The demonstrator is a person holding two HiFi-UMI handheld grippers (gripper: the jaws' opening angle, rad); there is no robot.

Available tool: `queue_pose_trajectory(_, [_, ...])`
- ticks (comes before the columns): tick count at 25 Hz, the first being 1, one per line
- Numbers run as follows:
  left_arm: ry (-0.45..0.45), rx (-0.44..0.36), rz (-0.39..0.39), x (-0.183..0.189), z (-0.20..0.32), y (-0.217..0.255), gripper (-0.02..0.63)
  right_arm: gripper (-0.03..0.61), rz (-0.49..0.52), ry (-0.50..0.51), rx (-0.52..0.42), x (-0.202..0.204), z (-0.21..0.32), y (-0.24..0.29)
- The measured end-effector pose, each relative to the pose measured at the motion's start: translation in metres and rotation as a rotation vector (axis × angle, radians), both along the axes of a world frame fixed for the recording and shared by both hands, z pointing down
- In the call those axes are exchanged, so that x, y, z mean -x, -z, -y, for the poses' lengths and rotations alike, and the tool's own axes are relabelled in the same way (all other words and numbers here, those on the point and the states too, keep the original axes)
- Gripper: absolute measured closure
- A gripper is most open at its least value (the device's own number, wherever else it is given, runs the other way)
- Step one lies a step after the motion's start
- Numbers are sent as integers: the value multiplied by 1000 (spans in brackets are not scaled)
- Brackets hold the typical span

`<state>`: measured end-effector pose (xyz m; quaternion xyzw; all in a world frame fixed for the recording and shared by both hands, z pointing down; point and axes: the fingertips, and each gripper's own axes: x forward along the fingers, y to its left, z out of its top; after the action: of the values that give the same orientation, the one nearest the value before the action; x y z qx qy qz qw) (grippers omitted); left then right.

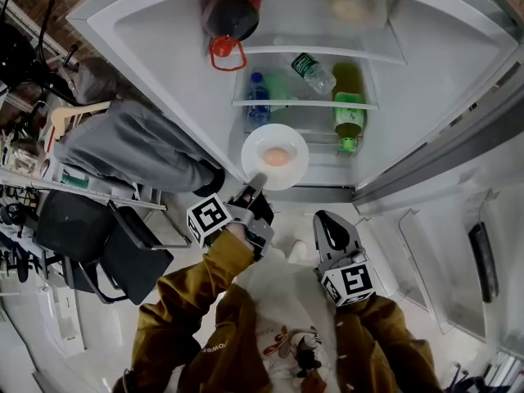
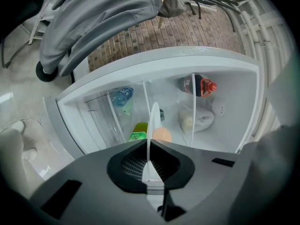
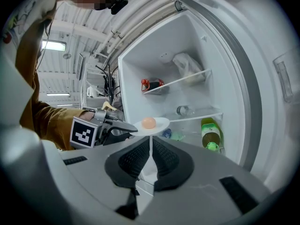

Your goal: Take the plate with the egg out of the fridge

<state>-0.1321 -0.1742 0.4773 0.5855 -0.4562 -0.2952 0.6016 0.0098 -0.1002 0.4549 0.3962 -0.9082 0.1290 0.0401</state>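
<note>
The left gripper (image 1: 255, 183) is seen pinched shut on the near rim of the white plate (image 1: 255, 144). The plate is thus carried level in the air ahead of its jaws, at the open front of the fridge (image 1: 164, 64), and the egg (image 1: 277, 157) lies loose at its middle, just beyond the jaw tips. The plate is judged stiff and fairly light, but glazed, slippery and breakable in a narrow pinch at one edge, so a deep hold on the rim, kept level, is called for. The egg is judged the weak point: it is round, fragile and kept in only by the shallow rim, so it could be rolled off by any tilt or jerk. No support is seen under the plate. To the right of that gripper, the right gripper (image 1: 326, 221) is held lower and further back, apart from the plate, its jaws pressed together on nothing. As for the room, a grey garment (image 1: 131, 142) and a dark chair (image 1: 123, 248) are found left of the left gripper, over a pale floor (image 1: 33, 334). Ahead of it, past the plate, a shelf (image 1: 303, 104) with a blue-capped bottle (image 1: 259, 98) and a green bottle (image 1: 350, 119) is seen. At the far right the fridge door (image 1: 458, 252) is stood open.
</note>
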Motion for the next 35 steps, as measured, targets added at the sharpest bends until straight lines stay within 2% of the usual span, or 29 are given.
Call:
queue_pose_trajectory(4, [-10, 27, 12, 4, -16, -5, 595, 572, -3, -1, -2, 1, -2, 1])
queue_pose_trajectory(13, [-8, 13, -42, -1, -36, 5, 595, 572, -4, -6, -4, 1, -4, 1])
queue_pose_trajectory(18, [-19, 14, -33, -2, -46, 9, 595, 572, -6, -11, -10, 0, -4, 1])
queue_pose_trajectory(24, [-16, 6, -72, -8, -55, 13, 595, 572, -2, -15, -4, 1, -4, 1])
queue_pose_trajectory(35, [5, 32, -78, -12, -76, 4, 595, 572, 8, -12, -3, 3, -4, 1])
